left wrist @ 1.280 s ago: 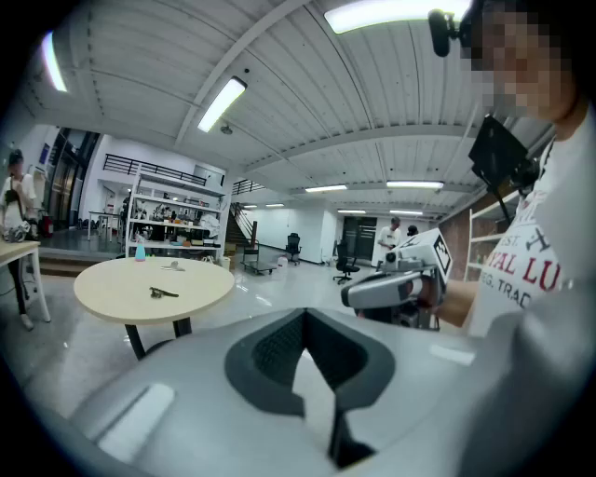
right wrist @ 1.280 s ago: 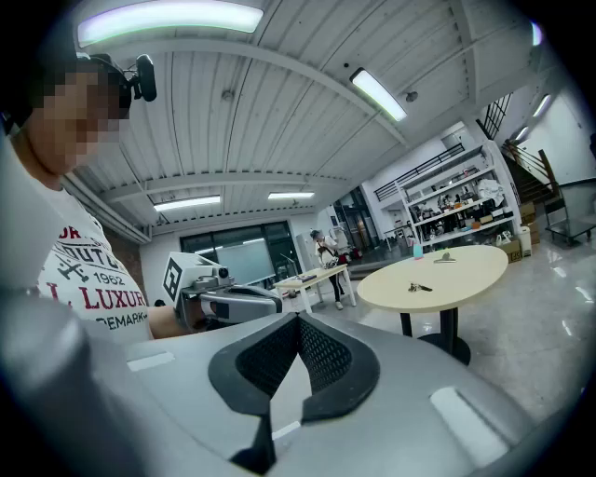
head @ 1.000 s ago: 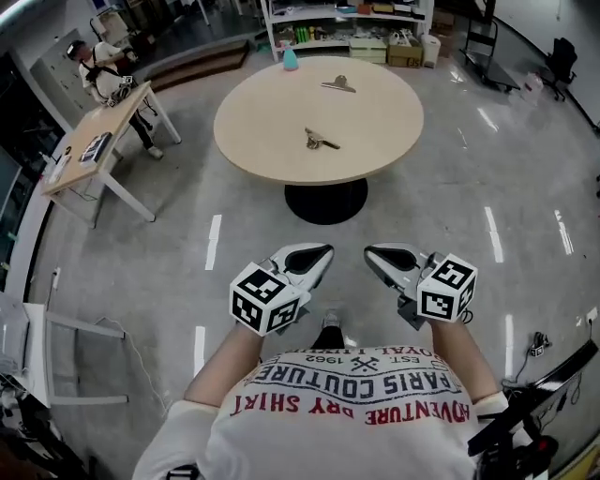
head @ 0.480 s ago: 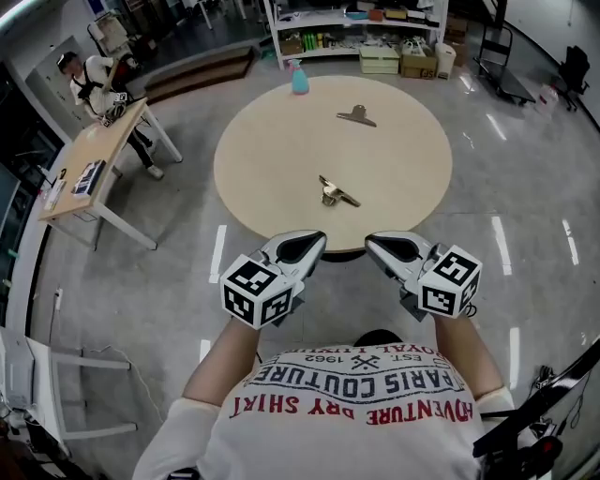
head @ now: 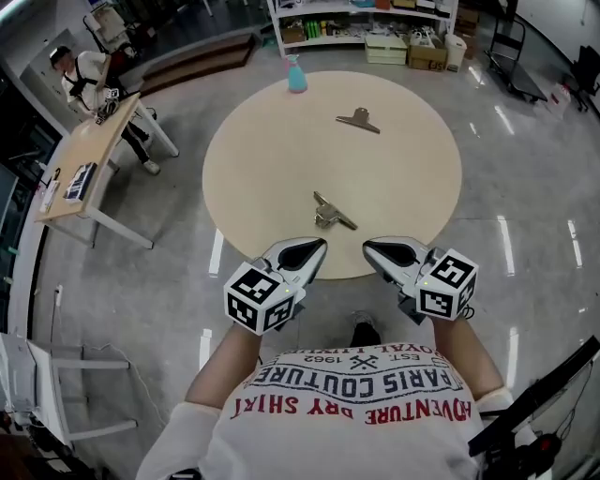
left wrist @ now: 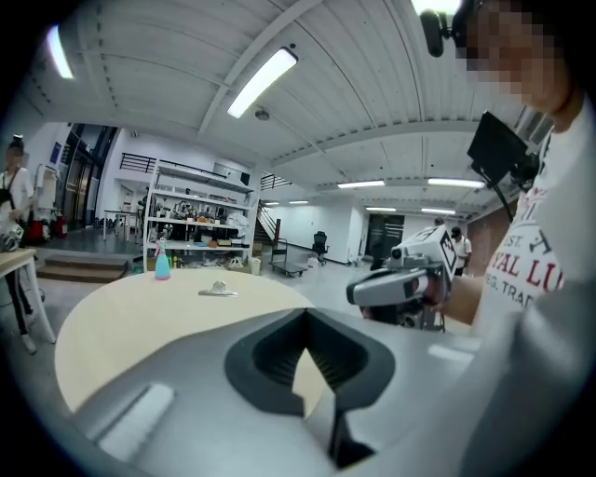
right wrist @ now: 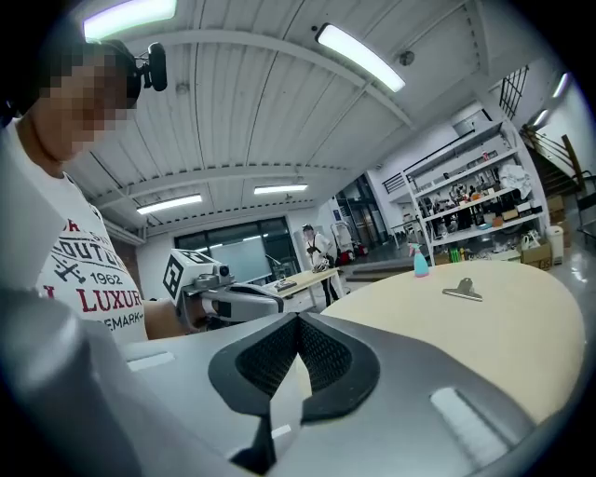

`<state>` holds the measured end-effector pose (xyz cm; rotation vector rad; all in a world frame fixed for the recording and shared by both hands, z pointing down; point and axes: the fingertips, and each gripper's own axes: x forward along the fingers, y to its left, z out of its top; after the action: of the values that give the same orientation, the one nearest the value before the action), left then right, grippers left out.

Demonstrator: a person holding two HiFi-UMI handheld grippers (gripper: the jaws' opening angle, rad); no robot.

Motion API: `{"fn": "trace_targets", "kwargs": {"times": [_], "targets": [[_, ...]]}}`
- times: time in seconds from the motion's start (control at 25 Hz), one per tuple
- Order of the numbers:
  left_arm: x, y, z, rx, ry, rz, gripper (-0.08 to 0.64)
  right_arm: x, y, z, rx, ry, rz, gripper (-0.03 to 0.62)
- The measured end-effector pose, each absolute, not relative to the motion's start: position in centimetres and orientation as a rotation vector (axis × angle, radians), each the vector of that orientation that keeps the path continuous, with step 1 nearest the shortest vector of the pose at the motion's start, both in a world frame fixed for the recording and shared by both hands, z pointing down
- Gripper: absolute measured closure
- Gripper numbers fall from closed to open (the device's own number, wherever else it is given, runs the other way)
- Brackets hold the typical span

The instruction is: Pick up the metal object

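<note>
The metal object (head: 332, 213) lies on the round table (head: 272, 159), a little toward the near edge from the middle, with bare tabletop all around it. A second clip (head: 358, 120) lies further back, well apart from it, and a blue spray bottle (head: 296, 74) stands at the far edge.

The left tool (head: 317, 251) and the right tool (head: 373, 251) hover side by side over the table's near edge, their tips pointing toward the metal object but short of it, touching nothing. In the left gripper view the jaws are pressed together at their tips, with nothing between them; only the table shows through the notch behind the tips. The right gripper view shows the same: jaws together and empty. Neither of those views shows the metal object; both show the far clip and the bottle beyond the tool bodies.

To the left, on the grey floor (head: 525, 187), a side table (head: 89, 155) stands with another person (head: 80, 70) beside it. Shelves (head: 361, 23) with boxes line the far wall.
</note>
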<state>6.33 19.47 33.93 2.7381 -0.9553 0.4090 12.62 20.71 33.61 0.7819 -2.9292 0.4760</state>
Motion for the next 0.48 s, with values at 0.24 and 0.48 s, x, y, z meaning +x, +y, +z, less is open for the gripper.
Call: {"fn": "trace_targets", "kwargs": {"times": [0.24,0.48], "targets": [[7.8,16.4,36.0,2.754,-0.937,0.498,0.557,14.1,17.0,34.8,0.78,-2.917,0.528,0.592],[7.3,10.7,42.0,2.708,-0.922,0.697,0.393,15.8,14.6,37.4,0.794,-2.867,0.609,0.592]]}}
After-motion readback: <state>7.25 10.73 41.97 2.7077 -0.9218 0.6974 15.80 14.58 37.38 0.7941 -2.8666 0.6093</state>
